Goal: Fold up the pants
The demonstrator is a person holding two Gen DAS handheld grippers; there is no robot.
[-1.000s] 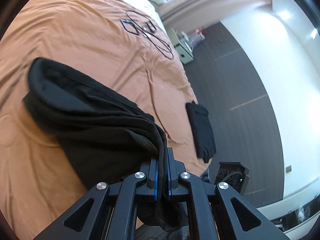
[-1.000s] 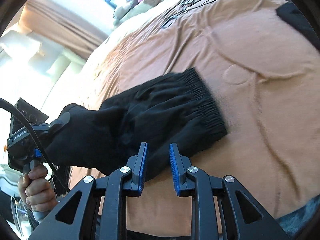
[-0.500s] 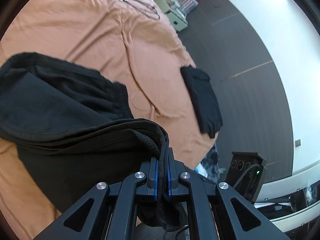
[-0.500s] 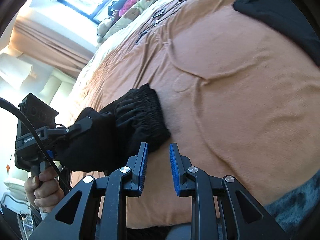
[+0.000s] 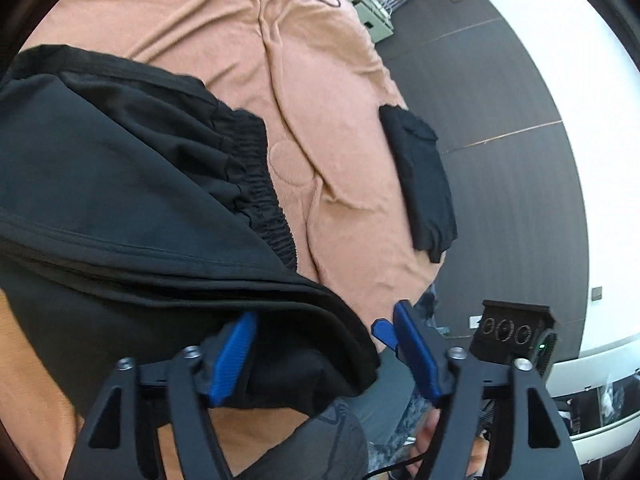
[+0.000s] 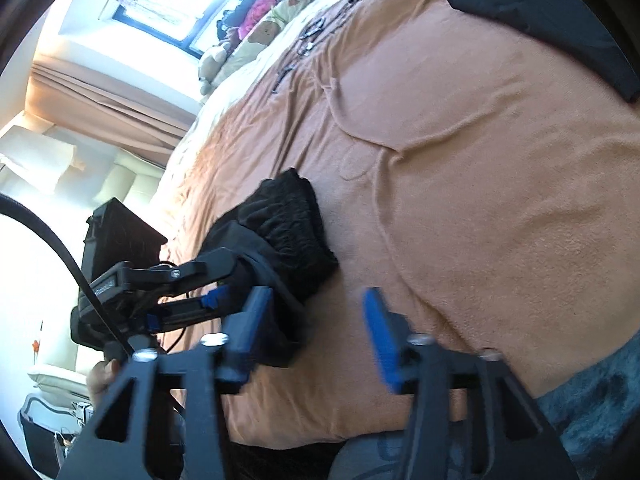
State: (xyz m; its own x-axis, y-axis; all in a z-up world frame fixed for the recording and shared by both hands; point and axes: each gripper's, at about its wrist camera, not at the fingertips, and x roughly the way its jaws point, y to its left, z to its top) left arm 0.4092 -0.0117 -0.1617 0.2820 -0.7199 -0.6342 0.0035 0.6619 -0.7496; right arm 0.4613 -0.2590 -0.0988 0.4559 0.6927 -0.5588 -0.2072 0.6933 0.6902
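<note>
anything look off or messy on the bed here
Only slightly: the black pants lie bunched near the bed's edge, one corner overhanging it between the left gripper's just-opened jaws. A second dark garment droops over the orange blanket's edge.

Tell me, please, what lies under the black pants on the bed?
Under the black pants lies the orange bedcover, which shows all around them. Whether anything else lies beneath cannot be seen, because the cloth covers that part of the bed completely.
</note>
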